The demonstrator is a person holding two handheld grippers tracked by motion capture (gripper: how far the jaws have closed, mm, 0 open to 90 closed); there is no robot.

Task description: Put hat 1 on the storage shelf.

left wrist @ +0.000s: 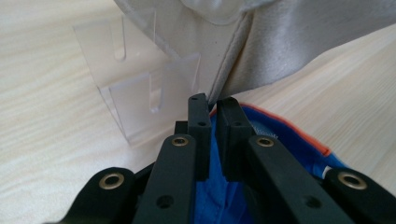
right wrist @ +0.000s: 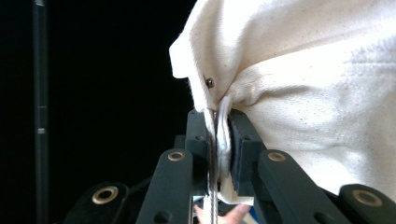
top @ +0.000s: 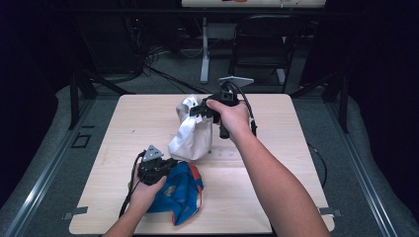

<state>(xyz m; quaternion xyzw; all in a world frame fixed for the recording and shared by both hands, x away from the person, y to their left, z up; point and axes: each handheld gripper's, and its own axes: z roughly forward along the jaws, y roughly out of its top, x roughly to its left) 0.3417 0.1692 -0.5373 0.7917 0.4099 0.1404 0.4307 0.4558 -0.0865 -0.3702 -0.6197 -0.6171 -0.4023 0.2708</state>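
A person sits at a light wooden table point(top: 123, 123), holding a two-jaw gripper in each hand. The right gripper point(top: 197, 110), raised above the far middle of the table, has its jaws clamped shut on the edge of a white cloth bag point(top: 190, 133); in the right gripper view the bag's hem and a white cord are pinched between the black pads. The bag hangs down from that grip with its lower end resting on the table. The left gripper point(top: 165, 165), low at the near left, has its jaws closed on a blue cloth with orange trim point(top: 180, 190) that lies crumpled on the table just in front of the white bag. A clear plastic stand point(left wrist: 140, 88) sits on the table beside both cloths
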